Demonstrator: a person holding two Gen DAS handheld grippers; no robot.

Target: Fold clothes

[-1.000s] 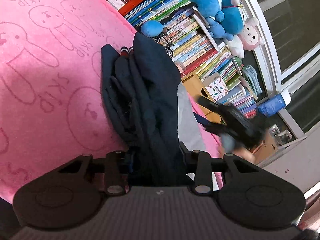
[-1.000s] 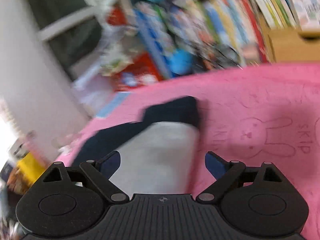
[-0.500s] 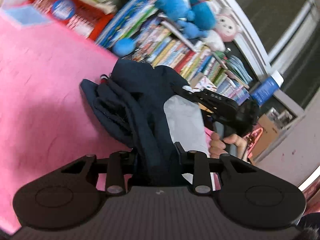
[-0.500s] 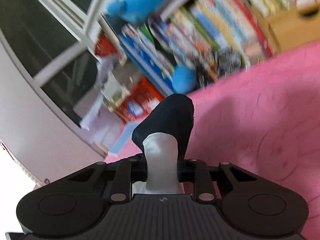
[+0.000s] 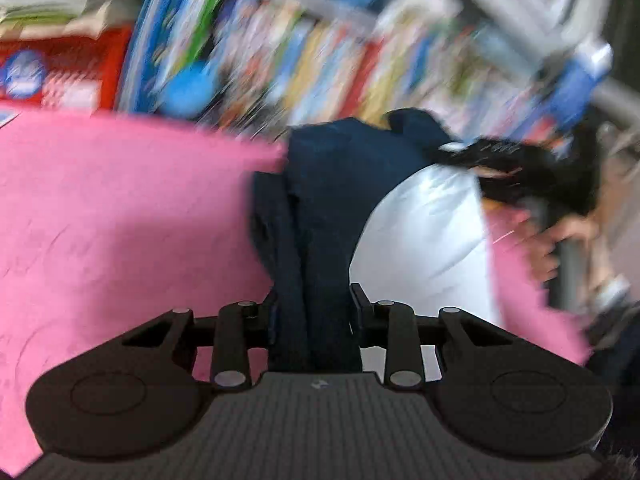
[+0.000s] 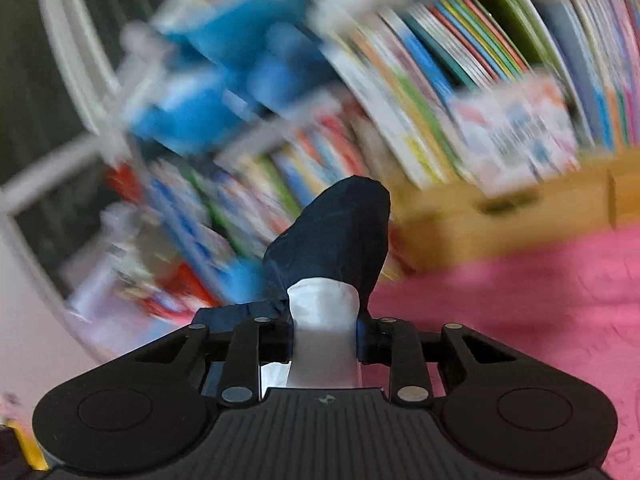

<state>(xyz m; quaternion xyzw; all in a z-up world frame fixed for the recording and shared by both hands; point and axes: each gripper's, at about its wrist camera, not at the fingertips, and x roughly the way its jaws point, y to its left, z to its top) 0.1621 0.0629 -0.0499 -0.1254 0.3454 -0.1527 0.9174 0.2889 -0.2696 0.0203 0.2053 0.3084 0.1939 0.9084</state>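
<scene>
Since a second ago my right gripper [image 6: 324, 340], then spread wide over the garment [image 5: 340, 200], has closed onto its white lining, its jaws then easing a little wider, and both ends have lifted off the pink blanket [image 5: 120, 220]; my left gripper [image 5: 314, 316] pinches a bunched navy fold, its jaws also easing slightly; the garment hangs between my tools; behind, blurred, stand rows of books [image 6: 460, 80], blue plush toys [image 6: 224, 80] and a red basket [image 5: 80, 68].

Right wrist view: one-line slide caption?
Right gripper clamps navy-and-white garment above pink blanket, blurred books behind.
</scene>
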